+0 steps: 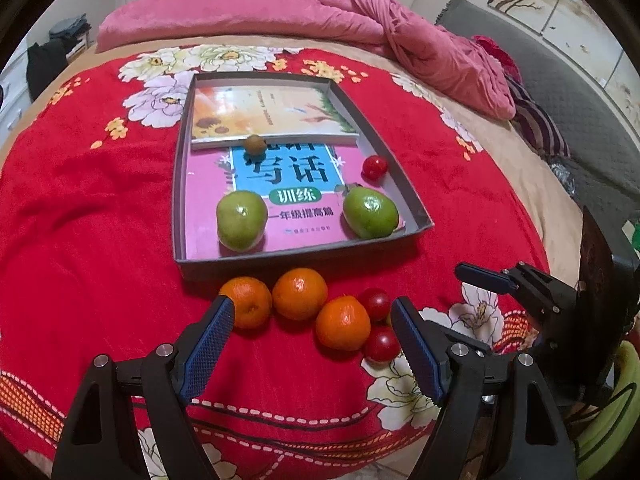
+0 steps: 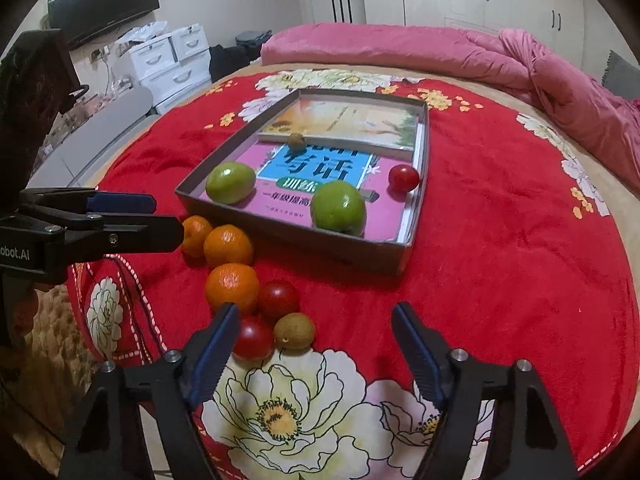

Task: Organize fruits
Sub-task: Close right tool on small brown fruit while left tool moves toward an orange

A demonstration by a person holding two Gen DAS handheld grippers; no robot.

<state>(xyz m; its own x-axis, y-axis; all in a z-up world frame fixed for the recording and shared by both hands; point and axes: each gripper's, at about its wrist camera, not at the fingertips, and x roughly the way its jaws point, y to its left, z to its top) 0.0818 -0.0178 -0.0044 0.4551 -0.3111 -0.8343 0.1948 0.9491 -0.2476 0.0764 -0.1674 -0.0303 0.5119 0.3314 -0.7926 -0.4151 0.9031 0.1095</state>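
A grey tray (image 1: 304,256) on the red flowered blanket holds two green fruits (image 1: 241,220) (image 1: 370,212), a red tomato (image 1: 375,167) and a small brown fruit (image 1: 255,145). In front of the tray lie three oranges (image 1: 300,294) in a row, then two tomatoes (image 1: 381,343). My left gripper (image 1: 312,302) hovers open over the oranges, touching none. My right gripper (image 2: 316,308) is open too. A tomato (image 2: 252,338) and a brown fruit (image 2: 294,331) lie by its left finger, and its pads press on neither.
Two books (image 1: 280,176) line the tray floor. A pink quilt (image 1: 360,20) is bunched at the far side of the bed. White drawers (image 2: 168,60) and a television stand beyond the bed's left edge. The blanket (image 2: 520,280) right of the tray is bare.
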